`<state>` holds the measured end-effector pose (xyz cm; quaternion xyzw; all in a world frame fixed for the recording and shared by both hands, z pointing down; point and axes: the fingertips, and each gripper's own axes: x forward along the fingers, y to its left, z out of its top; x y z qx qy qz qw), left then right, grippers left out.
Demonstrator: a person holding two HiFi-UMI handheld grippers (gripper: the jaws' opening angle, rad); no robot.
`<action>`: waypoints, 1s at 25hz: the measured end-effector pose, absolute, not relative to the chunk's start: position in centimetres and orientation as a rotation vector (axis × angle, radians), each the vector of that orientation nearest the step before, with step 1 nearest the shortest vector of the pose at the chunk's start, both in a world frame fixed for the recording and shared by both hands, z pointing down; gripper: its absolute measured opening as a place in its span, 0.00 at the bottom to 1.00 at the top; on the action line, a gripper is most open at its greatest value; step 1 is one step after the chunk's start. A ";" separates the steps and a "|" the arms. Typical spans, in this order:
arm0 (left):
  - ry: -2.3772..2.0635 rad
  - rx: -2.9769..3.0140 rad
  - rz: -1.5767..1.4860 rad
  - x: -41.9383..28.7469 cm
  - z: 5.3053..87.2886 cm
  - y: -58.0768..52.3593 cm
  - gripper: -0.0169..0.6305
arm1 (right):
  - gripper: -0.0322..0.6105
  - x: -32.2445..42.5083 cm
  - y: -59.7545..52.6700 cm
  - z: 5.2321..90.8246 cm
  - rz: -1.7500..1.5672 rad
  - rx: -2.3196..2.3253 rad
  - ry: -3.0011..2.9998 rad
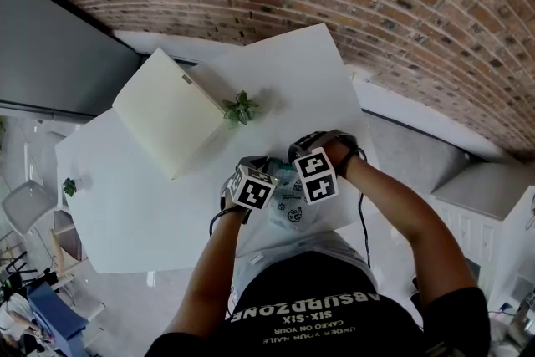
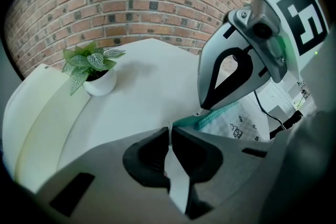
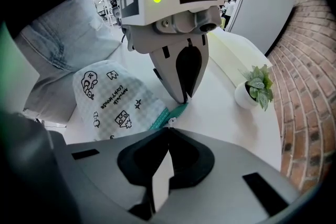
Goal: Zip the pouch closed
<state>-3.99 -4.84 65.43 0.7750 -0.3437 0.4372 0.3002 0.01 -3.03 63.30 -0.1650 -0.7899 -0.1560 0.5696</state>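
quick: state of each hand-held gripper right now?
Left hand-held gripper: closed, pinching the teal end of the pouch.
Right hand-held gripper: closed, apparently on the zipper pull.

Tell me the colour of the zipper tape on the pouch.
Teal green. The zipper tape shows best in the right gripper view.

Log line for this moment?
left gripper: shut on pouch | right gripper: shut on zipper pull | pouch: on table

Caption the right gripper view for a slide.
Right gripper shut on the zipper pull; left gripper pinches the teal end of the pouch.
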 end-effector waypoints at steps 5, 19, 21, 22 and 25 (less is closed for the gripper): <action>-0.915 2.054 1.161 -4.0 65.5 -4.9 0.06 | 0.05 0.1 -3.0 63.1 -0.346 -0.389 -1.859; -0.923 2.034 1.163 -3.9 65.5 -4.8 0.06 | 0.05 1.0 -2.5 62.9 -0.341 -0.383 -1.855; -0.924 2.032 1.159 -4.0 65.5 -4.8 0.06 | 0.05 1.2 -2.4 62.9 -0.348 -0.391 -1.848; -0.925 2.031 1.157 -4.0 65.5 -4.8 0.06 | 0.05 1.3 -2.3 62.9 -0.348 -0.393 -1.845; -0.927 2.033 1.160 -4.0 65.5 -4.8 0.06 | 0.05 1.6 -2.3 62.9 -0.341 -0.390 -1.846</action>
